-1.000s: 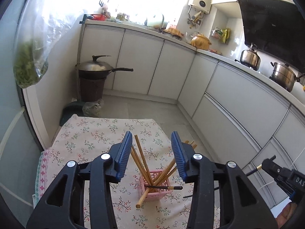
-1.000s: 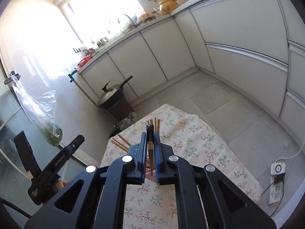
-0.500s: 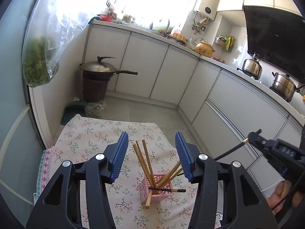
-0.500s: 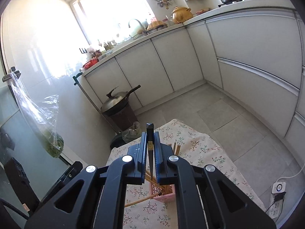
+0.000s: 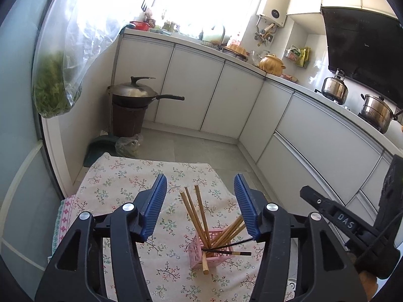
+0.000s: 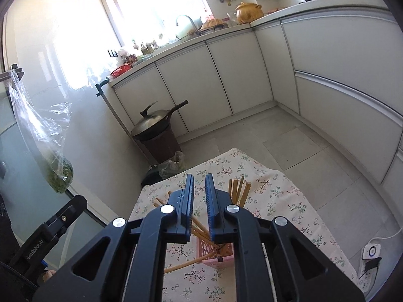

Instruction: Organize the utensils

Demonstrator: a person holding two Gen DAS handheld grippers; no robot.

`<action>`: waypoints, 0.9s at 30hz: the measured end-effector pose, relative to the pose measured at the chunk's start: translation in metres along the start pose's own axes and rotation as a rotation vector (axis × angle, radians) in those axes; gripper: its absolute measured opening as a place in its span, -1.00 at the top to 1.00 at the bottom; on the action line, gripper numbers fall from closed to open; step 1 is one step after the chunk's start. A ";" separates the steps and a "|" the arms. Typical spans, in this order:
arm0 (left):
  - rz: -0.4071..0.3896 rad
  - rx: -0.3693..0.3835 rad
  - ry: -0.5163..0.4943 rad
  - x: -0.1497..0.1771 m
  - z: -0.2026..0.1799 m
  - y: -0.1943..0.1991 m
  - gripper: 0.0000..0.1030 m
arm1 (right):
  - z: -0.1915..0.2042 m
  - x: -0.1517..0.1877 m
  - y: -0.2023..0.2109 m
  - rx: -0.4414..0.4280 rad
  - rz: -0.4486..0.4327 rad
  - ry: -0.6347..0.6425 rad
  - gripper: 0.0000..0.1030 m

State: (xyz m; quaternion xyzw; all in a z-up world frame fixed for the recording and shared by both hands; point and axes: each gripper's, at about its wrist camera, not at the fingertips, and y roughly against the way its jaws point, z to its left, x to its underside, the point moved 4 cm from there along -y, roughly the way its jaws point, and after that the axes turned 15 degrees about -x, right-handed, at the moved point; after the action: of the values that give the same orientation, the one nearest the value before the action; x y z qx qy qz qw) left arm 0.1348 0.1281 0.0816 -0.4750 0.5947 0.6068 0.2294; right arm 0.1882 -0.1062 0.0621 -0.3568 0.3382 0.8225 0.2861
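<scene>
A pink slotted basket stands on a floral tablecloth and holds several wooden chopsticks that fan outwards. Two dark chopsticks lie in it too. My left gripper is open and empty above the basket. My right gripper hovers over the basket with its jaws a narrow gap apart and nothing between them. The right gripper's body shows in the left wrist view.
A lidded wok sits on a brown bin on the floor beyond the table. A bag of greens hangs at the left. White cabinets run along the back and right. A power strip lies on the floor at the right.
My right gripper held a dark chopstick and has let it go; the chopstick now lies in the basket. Both grippers have risen and the right jaws have parted slightly.
</scene>
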 end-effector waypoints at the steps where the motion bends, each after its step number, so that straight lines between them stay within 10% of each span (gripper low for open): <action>1: -0.010 -0.005 -0.013 0.000 -0.003 0.003 -0.05 | 0.001 -0.001 0.004 0.000 -0.004 0.006 0.78; 11: -0.081 -0.029 -0.087 0.008 -0.025 0.023 -0.41 | -0.009 0.004 0.050 0.063 -0.011 0.022 0.74; 15: -0.068 -0.022 -0.072 0.007 -0.019 0.024 -0.49 | -0.042 0.012 0.063 0.046 0.024 -0.106 -0.10; 18: -0.051 -0.018 -0.054 0.004 -0.010 0.026 -0.63 | -0.063 0.039 0.052 0.040 0.177 -0.097 -0.28; 23: -0.049 -0.018 -0.013 -0.005 0.011 0.036 -0.84 | -0.083 0.149 0.005 0.035 0.678 0.126 -0.41; 27: -0.053 -0.030 0.023 -0.010 0.021 0.039 -0.86 | -0.074 0.210 -0.022 0.022 0.787 0.259 -0.41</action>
State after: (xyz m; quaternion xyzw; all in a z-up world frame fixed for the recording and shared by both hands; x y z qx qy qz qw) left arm 0.0996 0.1437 0.1064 -0.5010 0.5752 0.6038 0.2315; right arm 0.1107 -0.1009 -0.1471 -0.2975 0.4906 0.8139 -0.0915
